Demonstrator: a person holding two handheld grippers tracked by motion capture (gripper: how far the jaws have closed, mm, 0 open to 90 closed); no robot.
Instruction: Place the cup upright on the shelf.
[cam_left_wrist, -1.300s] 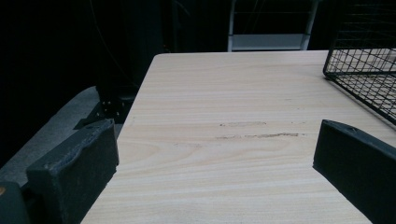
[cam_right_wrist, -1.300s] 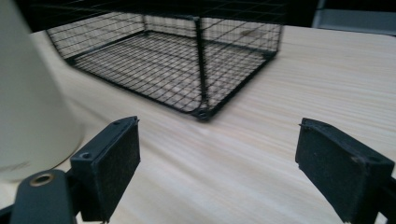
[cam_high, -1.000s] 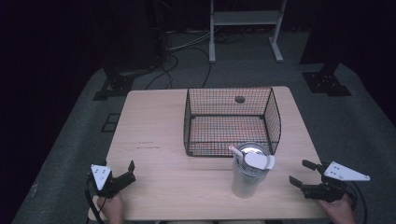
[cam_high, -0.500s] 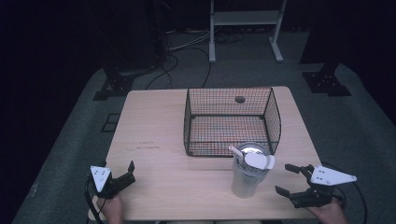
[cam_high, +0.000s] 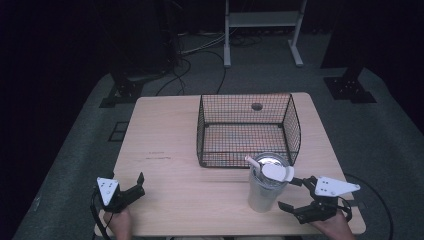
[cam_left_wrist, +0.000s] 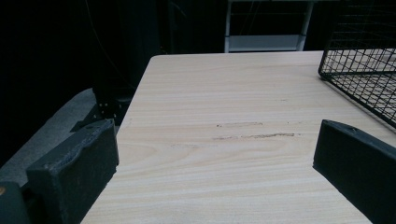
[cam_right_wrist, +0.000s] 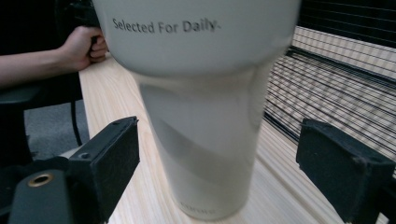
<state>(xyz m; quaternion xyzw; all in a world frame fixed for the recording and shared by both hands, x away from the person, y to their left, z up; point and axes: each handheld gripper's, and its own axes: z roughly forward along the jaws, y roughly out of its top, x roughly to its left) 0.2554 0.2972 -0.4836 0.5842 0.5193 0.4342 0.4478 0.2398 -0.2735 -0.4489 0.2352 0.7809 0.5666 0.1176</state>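
Observation:
A tall white tumbler (cam_high: 264, 189) with a lid and a straw stands upright on the wooden table (cam_high: 165, 130), just in front of a black wire basket (cam_high: 247, 131). My right gripper (cam_high: 289, 193) is open at the tumbler's right side, its jaws pointing at the cup. In the right gripper view the tumbler (cam_right_wrist: 205, 116) stands close between the spread jaws of that gripper (cam_right_wrist: 219, 140), with gaps on both sides. My left gripper (cam_high: 140, 184) is open near the table's front left corner, and bare wood lies between its jaws (cam_left_wrist: 217, 135).
The basket holds one small dark object (cam_high: 257, 106) at its far side. Its near corner (cam_left_wrist: 364, 79) shows right of the left gripper. The person's other hand (cam_right_wrist: 86, 46) is seen beyond the tumbler. A metal stand (cam_high: 262, 20) and cables lie on the floor behind.
My right gripper has moved left along the front edge, from the table's right corner to the tumbler, staying open. The left gripper has not moved.

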